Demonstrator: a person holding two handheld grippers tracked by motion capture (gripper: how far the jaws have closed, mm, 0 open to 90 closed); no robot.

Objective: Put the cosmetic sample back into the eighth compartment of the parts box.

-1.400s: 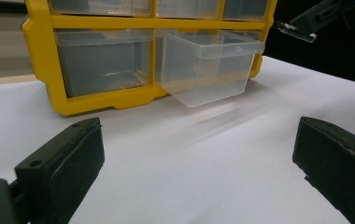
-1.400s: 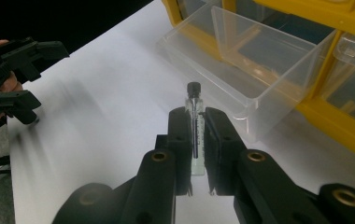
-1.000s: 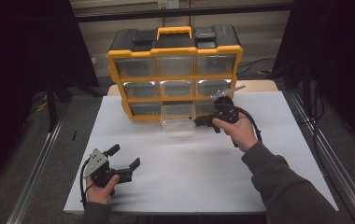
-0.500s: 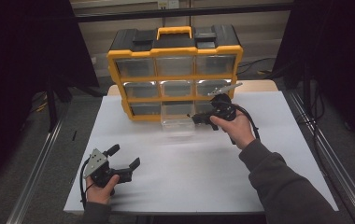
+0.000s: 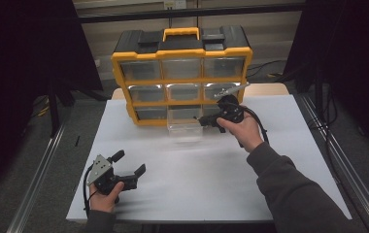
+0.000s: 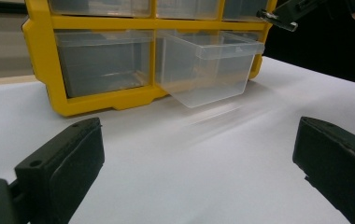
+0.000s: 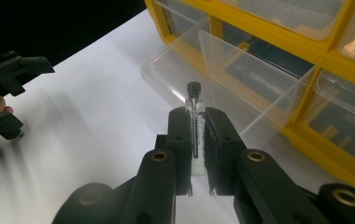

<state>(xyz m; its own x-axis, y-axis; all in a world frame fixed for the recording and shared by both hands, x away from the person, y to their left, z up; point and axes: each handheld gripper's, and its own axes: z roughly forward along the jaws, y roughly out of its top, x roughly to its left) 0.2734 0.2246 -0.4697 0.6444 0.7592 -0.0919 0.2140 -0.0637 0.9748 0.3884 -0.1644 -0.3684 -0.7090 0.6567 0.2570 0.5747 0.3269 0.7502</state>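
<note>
Yellow organizer point(image 5: 182, 53) at table's point(image 5: 279, 184) far edge; bottom-middle clear drawer point(image 7: 222, 74) pulled out. Right gripper point(image 7: 195, 122) pinches a black-capped glass vial point(image 7: 194, 107) just above drawer. Left gripper point(image 5: 129, 165) spread wide, near left. No legible writing.

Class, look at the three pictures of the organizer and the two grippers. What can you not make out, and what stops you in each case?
- Vial, right gripper view: lower part hidden between the jaws; contents too small to tell.
- Vial in high view: too small to see at the right gripper.
- Open drawer: clear walls, so whether it is empty is uncertain.
- Organizer, left gripper view: top rows cut off by the edge.
</note>
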